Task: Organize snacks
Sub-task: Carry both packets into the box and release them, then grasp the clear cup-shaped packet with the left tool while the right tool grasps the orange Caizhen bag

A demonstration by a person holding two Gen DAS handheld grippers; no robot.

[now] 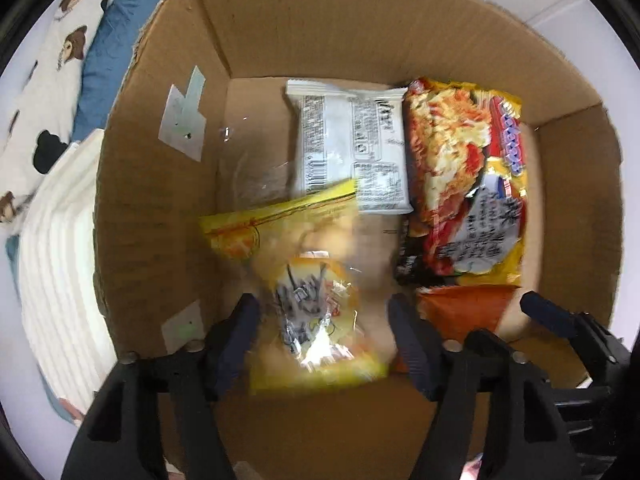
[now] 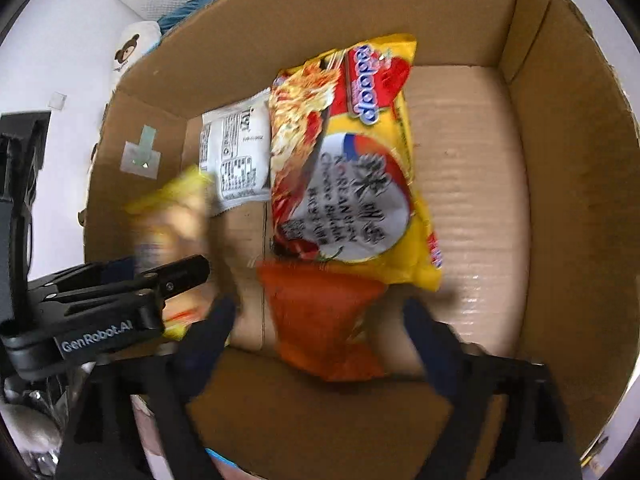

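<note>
Both grippers reach into an open cardboard box [image 1: 168, 208] [image 2: 560, 184]. My left gripper [image 1: 324, 320] has its jaws open around a yellow snack bag [image 1: 304, 280], which is blurred and lies between the fingers; it also shows in the right wrist view [image 2: 176, 216]. My right gripper [image 2: 320, 320] is open around an orange snack bag [image 2: 320, 320], also seen in the left wrist view [image 1: 464, 308]. A yellow-red noodle packet [image 1: 464, 184] [image 2: 352, 168] and a white packet [image 1: 352, 144] [image 2: 240, 152] lie on the box floor.
The box floor right of the noodle packet [image 2: 472, 200] is bare cardboard. Outside the box, a bear-print cloth [image 1: 44, 92], blue fabric [image 1: 108, 48] and a white ribbed item [image 1: 60, 260] lie to the left. The right gripper's finger [image 1: 560, 320] shows at the left view's edge.
</note>
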